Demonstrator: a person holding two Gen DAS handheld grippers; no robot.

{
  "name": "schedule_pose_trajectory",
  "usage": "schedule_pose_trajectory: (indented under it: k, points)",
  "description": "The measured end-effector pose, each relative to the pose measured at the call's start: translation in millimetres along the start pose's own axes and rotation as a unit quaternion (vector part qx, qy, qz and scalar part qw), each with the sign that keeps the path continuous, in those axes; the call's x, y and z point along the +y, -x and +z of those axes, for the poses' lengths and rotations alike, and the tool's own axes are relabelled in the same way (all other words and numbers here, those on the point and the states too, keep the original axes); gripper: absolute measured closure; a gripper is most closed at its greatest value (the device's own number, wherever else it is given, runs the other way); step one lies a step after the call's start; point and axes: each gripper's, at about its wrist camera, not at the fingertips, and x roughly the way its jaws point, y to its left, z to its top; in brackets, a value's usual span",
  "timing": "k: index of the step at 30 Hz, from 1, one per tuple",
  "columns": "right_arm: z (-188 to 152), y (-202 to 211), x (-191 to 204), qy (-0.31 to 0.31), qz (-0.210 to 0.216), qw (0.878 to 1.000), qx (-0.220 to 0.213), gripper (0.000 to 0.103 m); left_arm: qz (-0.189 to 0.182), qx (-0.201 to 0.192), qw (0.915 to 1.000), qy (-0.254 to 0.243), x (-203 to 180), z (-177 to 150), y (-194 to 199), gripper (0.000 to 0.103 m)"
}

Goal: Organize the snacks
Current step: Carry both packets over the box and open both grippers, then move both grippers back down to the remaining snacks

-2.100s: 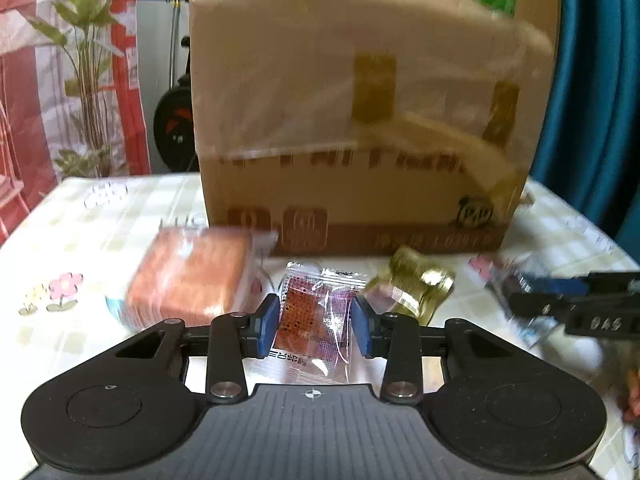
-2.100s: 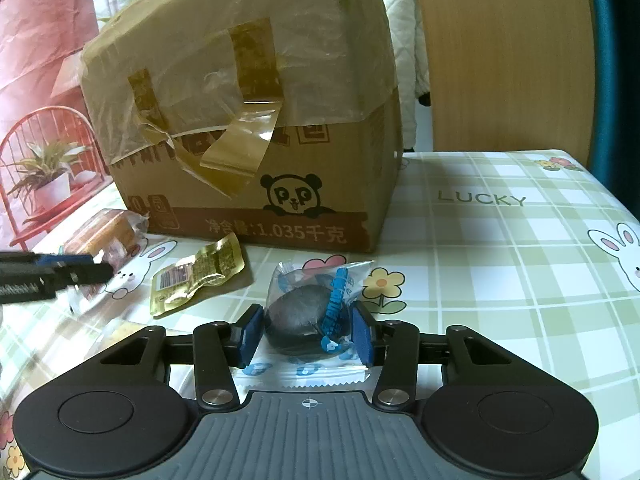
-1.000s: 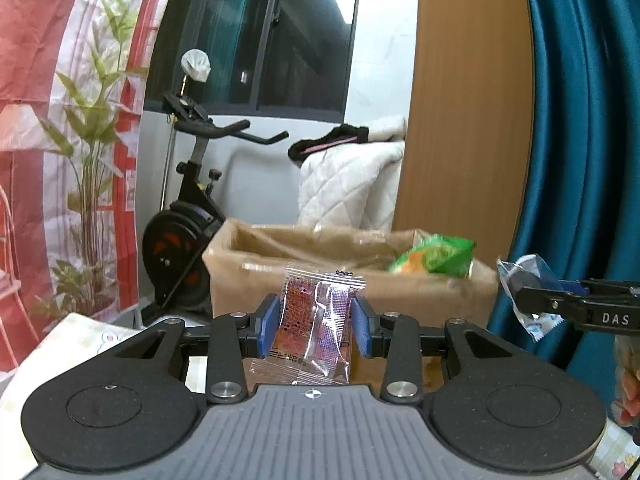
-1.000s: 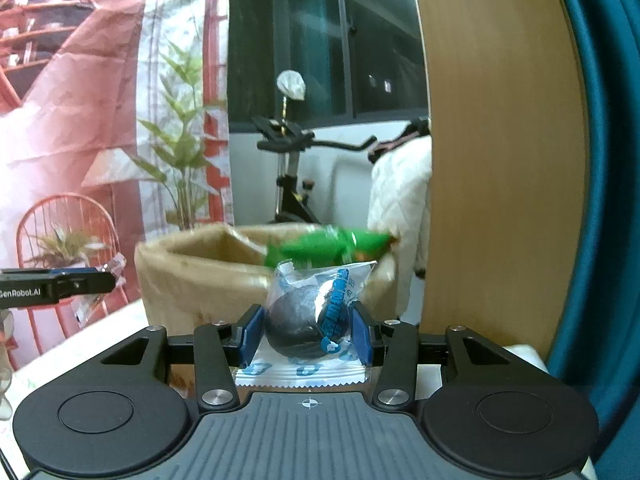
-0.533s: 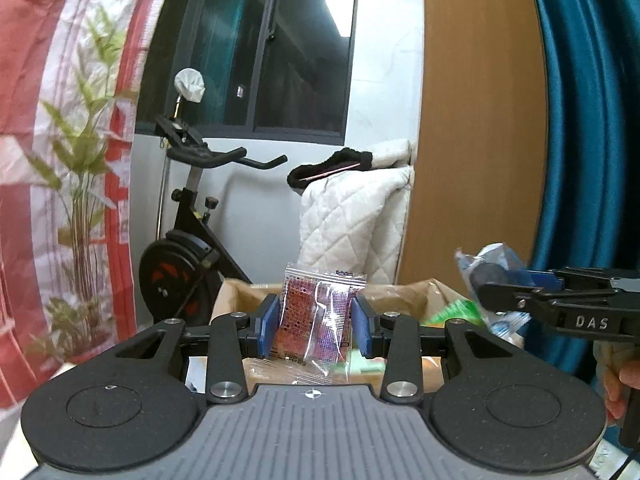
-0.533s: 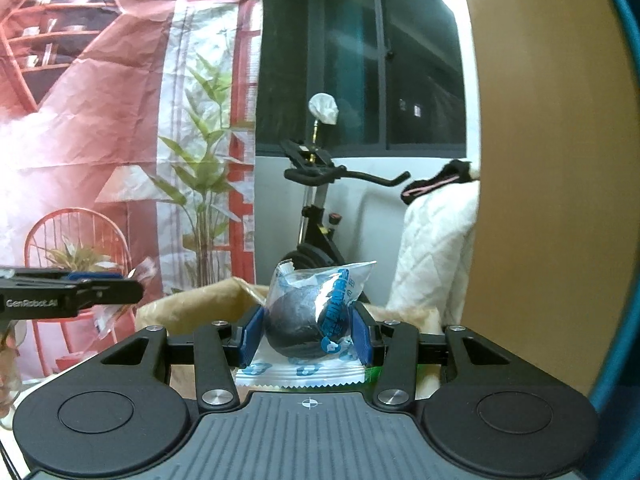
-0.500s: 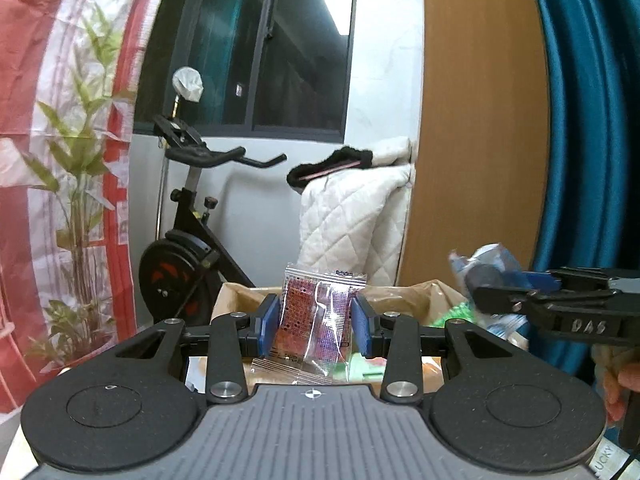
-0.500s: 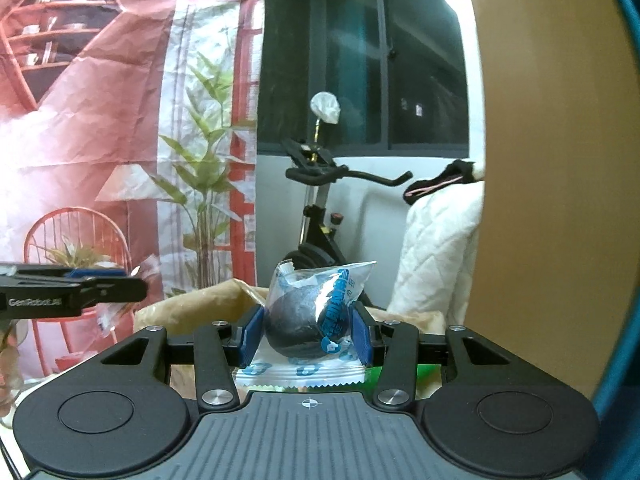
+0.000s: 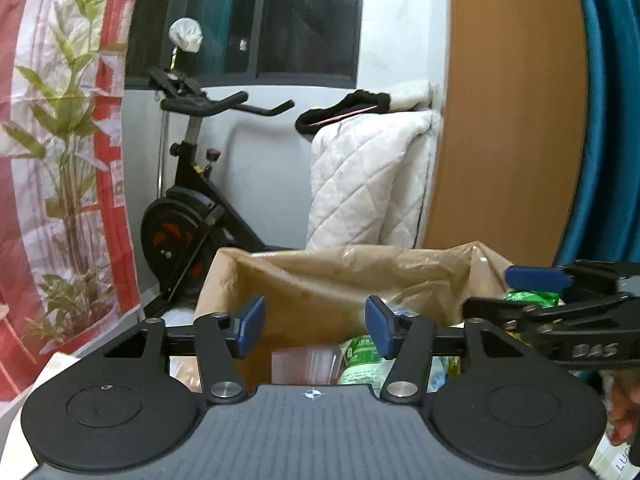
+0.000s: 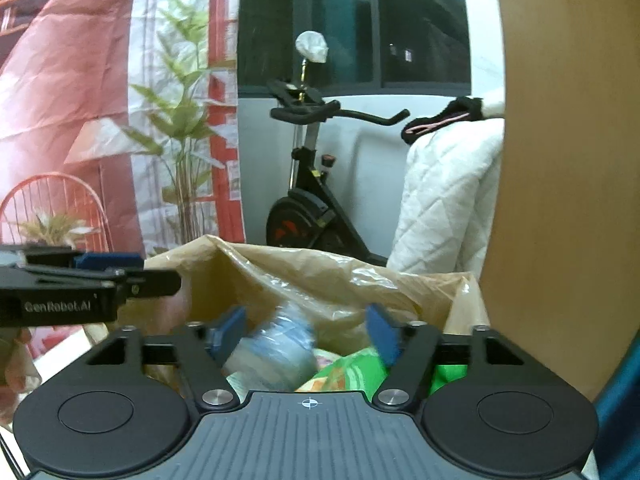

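Left wrist view puts the red-and-clear snack packet (image 9: pixel 306 366) low inside the open cardboard box (image 9: pixel 320 276), blurred, below and clear of our left gripper (image 9: pixel 316 326), whose blue pads have just been spreading and stand apart with nothing pressed between them. Beside the packet lies a green-labelled packet (image 9: pixel 360 360). Only this view shows our right gripper (image 9: pixel 520 292) from the side, over the box's right end, its two fingers parted.

Right wrist view gives what the other cannot: the blue-and-clear wrapped snack (image 10: pixel 276 350), motion-blurred, between the pads of our right gripper (image 10: pixel 308 330) yet free of the right one; we cannot tell whether it brushes the left. These jaws have just been opening too. Under it sits a green bag (image 10: pixel 360 372) in the box (image 10: pixel 340 276). Our left gripper (image 10: pixel 132 270) shows at the left edge.

Beyond the box stand an exercise bike (image 9: pixel 192 208) and a white quilt (image 9: pixel 368 184).
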Motion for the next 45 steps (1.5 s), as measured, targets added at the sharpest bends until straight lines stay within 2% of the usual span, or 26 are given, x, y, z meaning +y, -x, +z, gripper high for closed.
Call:
schedule_pose_trajectory:
  k: [3, 7, 13, 26, 36, 45]
  points:
    - [-5, 12, -4, -0.004, 0.002, 1.0, 0.003, 0.036, 0.02, 0.019, 0.9996, 0.009, 2, -1, 7, 0.04]
    - [-7, 34, -5, -0.018, 0.014, 1.0, 0.001, 0.029, 0.033, 0.023, 0.9992, 0.004, 3, -4, 29, 0.04]
    - [-16, 68, -3, -0.037, 0.021, 0.999, -0.003, 0.029, 0.056, 0.025, 0.9979, 0.021, 2, -10, 67, 0.04]
    - [-62, 122, 16, -0.054, 0.041, 0.998, 0.007, 0.029, 0.047, 0.048, 0.9974, 0.027, -12, -51, 134, 0.04]
    - [-127, 128, 11, -0.09, 0.035, 0.994, 0.058, 0.029, 0.048, 0.096, 0.9929, 0.052, -5, -101, 137, 0.04]
    - [-175, 110, 10, -0.076, 0.027, 0.991, 0.106, 0.029, 0.05, 0.114, 0.9904, 0.059, 6, -128, 121, 0.04]
